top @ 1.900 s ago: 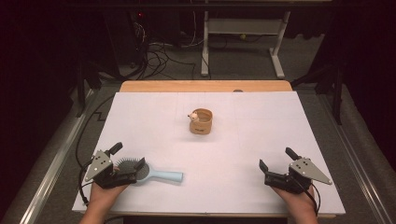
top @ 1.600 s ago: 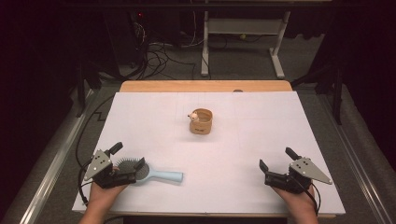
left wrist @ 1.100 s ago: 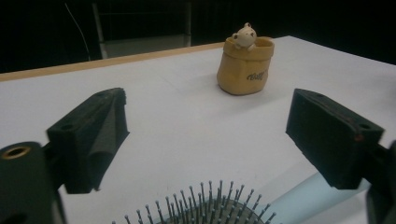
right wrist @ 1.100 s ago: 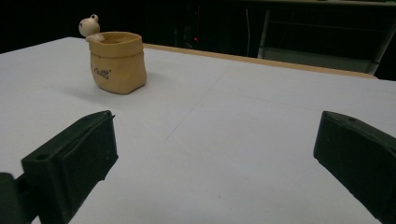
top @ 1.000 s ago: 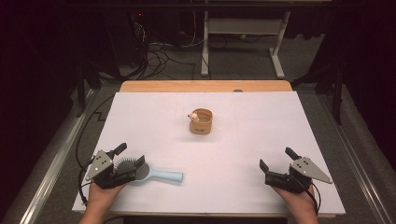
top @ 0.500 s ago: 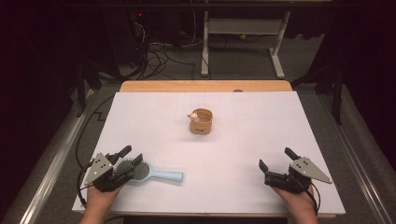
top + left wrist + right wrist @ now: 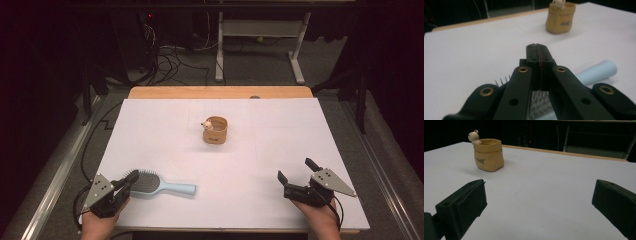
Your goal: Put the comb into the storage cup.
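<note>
A dark room is lying beyond the table, with a grey floor [image 7: 260, 70], tangled black cables [image 7: 167, 57] and the white legs of a stand [image 7: 260, 30] showing at the back. The table [image 7: 165, 130] is spreading wide and flat, covered in a smooth white sheet, with a strip of pale wood [image 7: 220, 92] showing along its far edge.

A hairbrush [image 7: 160, 185] is lying flat near the front left of the sheet, its oval head bristling with dark pins and its smooth light-blue handle pointing right. A small tan pot [image 7: 215, 130], shaped like a slouching sack with a pale little figure peeking over its rim, is standing upright near the middle of the table, well apart from the brush.

The left gripper [image 7: 125, 182] is hovering at the brush head with its black jaws pressed together, gripping nothing. The right gripper [image 7: 297, 170] is sitting near the front right, its jaws spread wide apart over bare sheet
</note>
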